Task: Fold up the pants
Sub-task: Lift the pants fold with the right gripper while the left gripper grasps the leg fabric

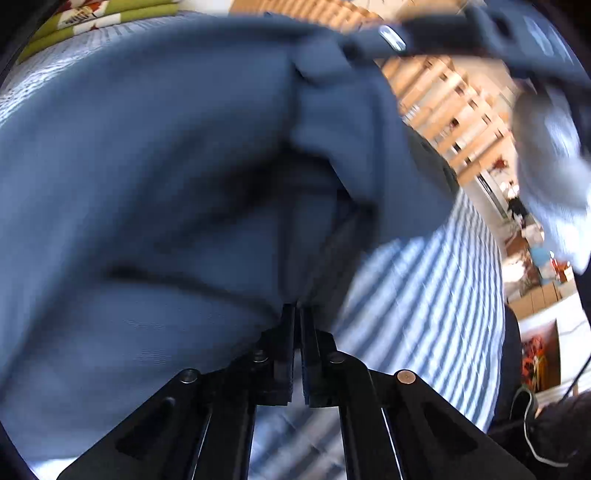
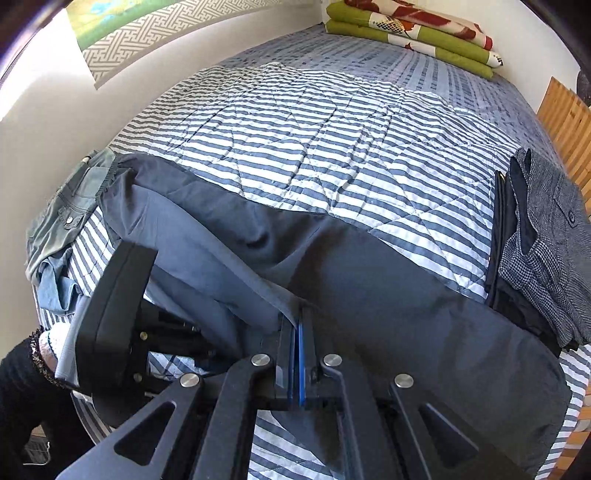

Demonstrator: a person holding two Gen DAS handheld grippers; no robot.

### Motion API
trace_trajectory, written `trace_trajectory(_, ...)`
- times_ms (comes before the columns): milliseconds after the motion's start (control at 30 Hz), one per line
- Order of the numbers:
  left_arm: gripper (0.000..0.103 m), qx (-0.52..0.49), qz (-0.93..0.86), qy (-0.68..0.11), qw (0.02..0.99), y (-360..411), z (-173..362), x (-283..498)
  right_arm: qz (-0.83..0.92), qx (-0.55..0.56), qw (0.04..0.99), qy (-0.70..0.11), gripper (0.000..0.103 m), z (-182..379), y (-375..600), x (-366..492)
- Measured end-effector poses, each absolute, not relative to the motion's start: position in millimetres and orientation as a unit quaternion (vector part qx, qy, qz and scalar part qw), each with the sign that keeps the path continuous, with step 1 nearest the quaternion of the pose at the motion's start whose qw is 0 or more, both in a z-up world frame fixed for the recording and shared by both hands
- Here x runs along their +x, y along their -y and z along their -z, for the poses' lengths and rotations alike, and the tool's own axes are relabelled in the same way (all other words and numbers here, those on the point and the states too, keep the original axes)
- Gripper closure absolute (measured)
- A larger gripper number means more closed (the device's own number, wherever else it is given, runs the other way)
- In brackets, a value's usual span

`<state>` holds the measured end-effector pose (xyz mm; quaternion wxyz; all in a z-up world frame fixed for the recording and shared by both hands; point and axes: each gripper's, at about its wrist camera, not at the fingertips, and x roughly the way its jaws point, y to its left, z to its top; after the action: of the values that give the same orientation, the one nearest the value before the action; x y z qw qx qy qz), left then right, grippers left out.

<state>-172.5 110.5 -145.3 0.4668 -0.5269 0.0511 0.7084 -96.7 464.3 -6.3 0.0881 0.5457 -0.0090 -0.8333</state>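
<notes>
The right tool (image 2: 297,314) is clenched on a fold of the blue-grey pants (image 2: 369,295), its two fingers pressed together with the cloth edge caught at their tips; the left tool (image 1: 297,308) is likewise clenched, and the same pants (image 1: 166,166) bunch right at its fingertips, so it too grips the cloth; no earlier picture is at hand to show how it came there.

The right wrist view alone shows the wider lay: the pants stretch across the near part of the bed (image 2: 332,147), one dark band running from the waistband at the left toward the right edge, a lighter layer lifted toward the tools; the left tool's body (image 2: 110,325) and a gloved hand (image 2: 50,343) with a dark sleeve show at lower left; a pale green-grey garment (image 2: 70,206) lies crumpled at the bed's left edge, touching the waistband; a stack of dark and speckled grey clothes (image 2: 543,251) sits at the right edge; folded green blankets (image 2: 413,29) lie at the far end by the wall.

The left wrist view, blurred, is filled by the cloth held up close; it alone shows the right tool's body (image 1: 480,29) at upper right and a wooden slatted floor (image 1: 443,92) beyond the bed's side.

The middle and far stretch of the striped quilt lies bare; the wall closes the left side, the clothes stack the right.
</notes>
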Motion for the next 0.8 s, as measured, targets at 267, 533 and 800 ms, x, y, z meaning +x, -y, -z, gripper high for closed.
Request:
trace_trajectory(267, 0.049, -0.521, -0.725, -0.029, 0.449, -110, 121, -151, 0.829, 0.547, 0.106, 0.050, 0.099, 13, -474, -98)
trace_trajectory(533, 0.050, -0.493, -0.716, -0.103, 0.483, -180, 124, -158, 0.842, 0.530, 0.093, 0.044, 0.101, 4, -475, -91)
trace_trajectory(800, 0.097, -0.502, -0.691, -0.128, 0.504, -168, 127, -110, 0.856, 0.507, 0.097, 0.037, 0.101, -27, -492, -95)
